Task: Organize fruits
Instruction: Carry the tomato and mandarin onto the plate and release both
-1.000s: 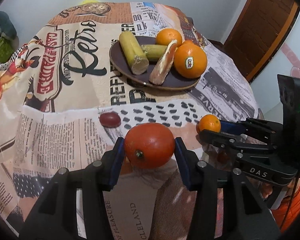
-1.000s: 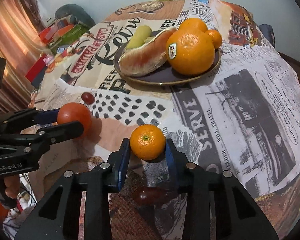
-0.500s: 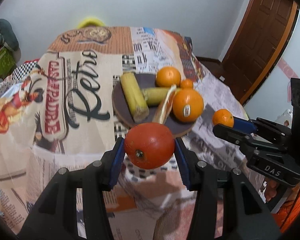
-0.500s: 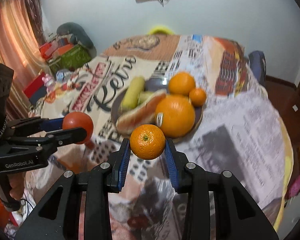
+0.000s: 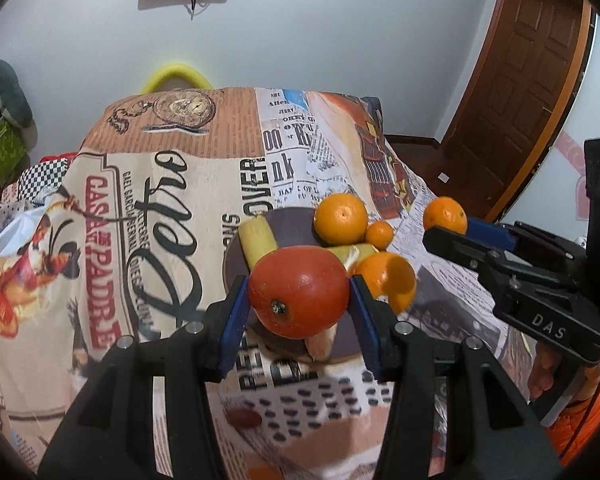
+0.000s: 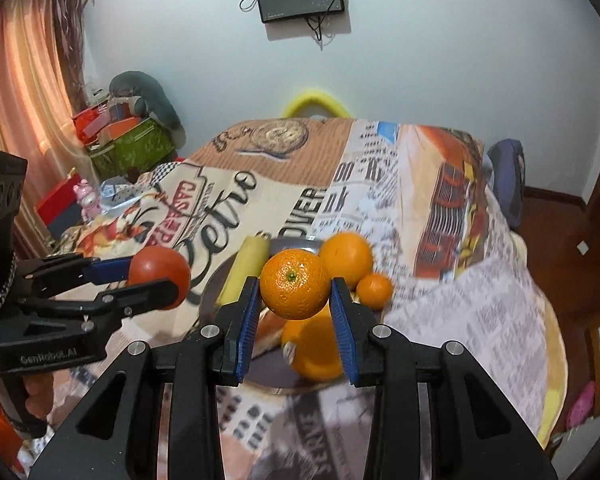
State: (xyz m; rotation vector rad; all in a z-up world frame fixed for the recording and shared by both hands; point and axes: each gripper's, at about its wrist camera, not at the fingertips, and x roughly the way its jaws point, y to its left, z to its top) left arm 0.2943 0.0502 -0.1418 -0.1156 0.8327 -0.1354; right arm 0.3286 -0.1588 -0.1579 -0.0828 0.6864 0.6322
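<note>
My left gripper (image 5: 299, 298) is shut on a red tomato (image 5: 299, 292) and holds it in the air above the near edge of the dark plate (image 5: 236, 264). It also shows in the right wrist view (image 6: 156, 278). My right gripper (image 6: 294, 306) is shut on a small mandarin (image 6: 294, 284), held above the plate (image 6: 214, 292); the mandarin also shows in the left wrist view (image 5: 445, 215). On the plate lie oranges (image 5: 341, 218), yellow-green stalk pieces (image 5: 257, 236) and a fruit wedge.
A small dark red fruit (image 5: 242, 418) lies on the printed tablecloth (image 5: 140, 200) below the plate. A yellow chair back (image 5: 176, 76) stands behind the table. Boxes and clutter (image 6: 128, 136) are at the left, a wooden door (image 5: 528, 80) at the right.
Both grippers have risen from the table with their fruit and moved forward over the plate. The tomato and mandarin stay clamped.
</note>
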